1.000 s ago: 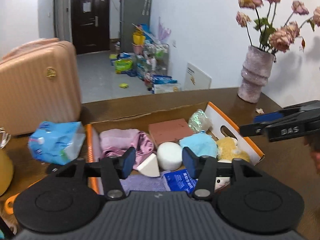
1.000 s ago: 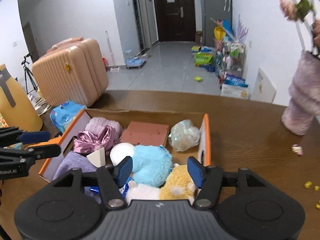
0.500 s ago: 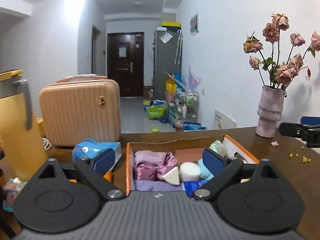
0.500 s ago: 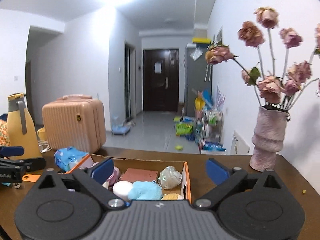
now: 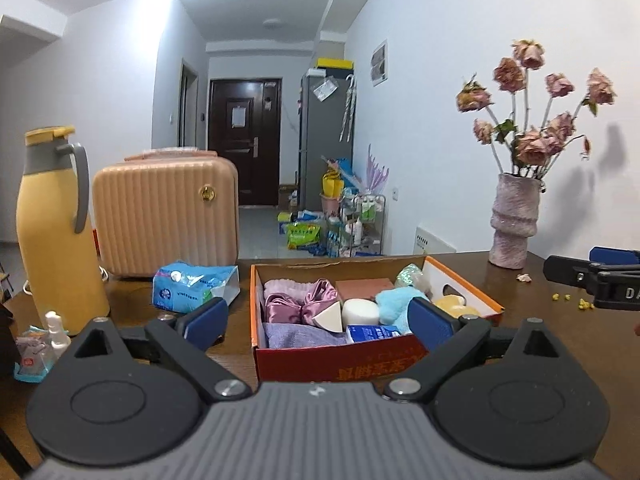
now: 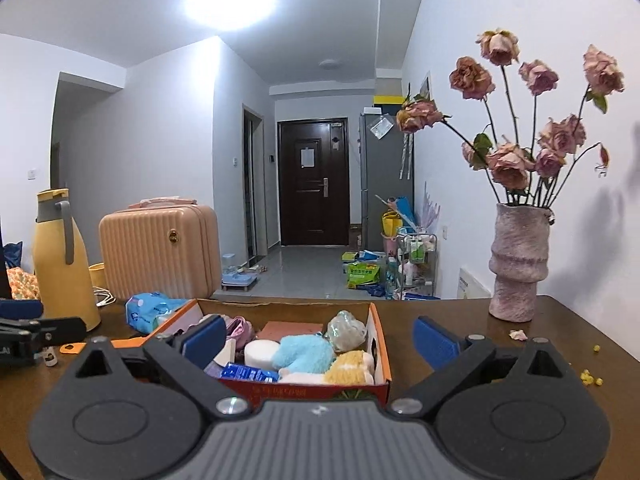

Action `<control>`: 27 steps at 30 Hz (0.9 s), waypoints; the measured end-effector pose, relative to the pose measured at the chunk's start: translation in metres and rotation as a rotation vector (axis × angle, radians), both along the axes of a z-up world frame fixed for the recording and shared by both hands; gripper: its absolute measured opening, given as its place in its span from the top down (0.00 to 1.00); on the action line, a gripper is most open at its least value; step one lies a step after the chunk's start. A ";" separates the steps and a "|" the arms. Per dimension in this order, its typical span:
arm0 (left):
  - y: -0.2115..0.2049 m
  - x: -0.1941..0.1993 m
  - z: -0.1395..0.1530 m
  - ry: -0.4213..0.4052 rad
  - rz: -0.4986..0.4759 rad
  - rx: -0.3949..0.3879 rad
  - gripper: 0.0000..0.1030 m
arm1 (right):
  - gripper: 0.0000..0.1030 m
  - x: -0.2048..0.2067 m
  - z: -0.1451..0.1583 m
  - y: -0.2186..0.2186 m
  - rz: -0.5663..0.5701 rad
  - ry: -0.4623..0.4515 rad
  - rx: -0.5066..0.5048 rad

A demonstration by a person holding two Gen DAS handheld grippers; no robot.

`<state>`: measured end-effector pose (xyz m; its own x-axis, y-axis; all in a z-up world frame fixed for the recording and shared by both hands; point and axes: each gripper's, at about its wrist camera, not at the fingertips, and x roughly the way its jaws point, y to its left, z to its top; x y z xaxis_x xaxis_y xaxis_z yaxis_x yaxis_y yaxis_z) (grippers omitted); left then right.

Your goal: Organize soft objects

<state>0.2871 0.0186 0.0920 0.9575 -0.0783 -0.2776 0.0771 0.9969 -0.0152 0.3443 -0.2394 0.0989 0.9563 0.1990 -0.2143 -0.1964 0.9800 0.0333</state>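
bright ceiling-light glare, soft wall shadows, fisheye-bent edges

Both grippers have pulled back from above the orange-rimmed cardboard box [image 5: 376,356] of soft things and tipped up toward level. The left gripper [image 5: 318,316] and right gripper [image 6: 320,342] have spread their blue-padded fingers [image 5: 204,318] wide, with nothing gripped. The box now sits farther ahead, on the brown wooden desk [image 6: 460,320].

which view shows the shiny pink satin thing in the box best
The left wrist view: the pink satin piece lies in plain sight at the box's near-left part, its folds clear. In the right wrist view only a pink edge shows, behind that gripper's blue left pad.
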 end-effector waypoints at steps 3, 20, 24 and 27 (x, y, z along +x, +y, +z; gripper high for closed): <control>-0.001 -0.022 -0.002 -0.013 -0.028 0.019 0.04 | 0.02 -0.018 -0.004 0.001 -0.003 -0.012 0.004; 0.007 -0.224 -0.059 -0.070 -0.001 -0.001 0.00 | 0.01 -0.206 -0.058 0.012 0.056 0.010 0.017; 0.004 -0.267 -0.075 -0.079 0.043 0.020 0.00 | 0.00 -0.258 -0.072 0.016 0.068 -0.003 0.043; -0.001 -0.279 -0.084 -0.038 0.004 0.019 0.00 | 0.00 -0.289 -0.083 0.016 0.064 0.005 0.056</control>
<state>0.0077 0.0172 0.0082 0.9677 -0.0693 -0.2425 0.0732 0.9973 0.0070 0.0558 -0.2234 0.0158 0.9403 0.2713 -0.2056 -0.2582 0.9620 0.0883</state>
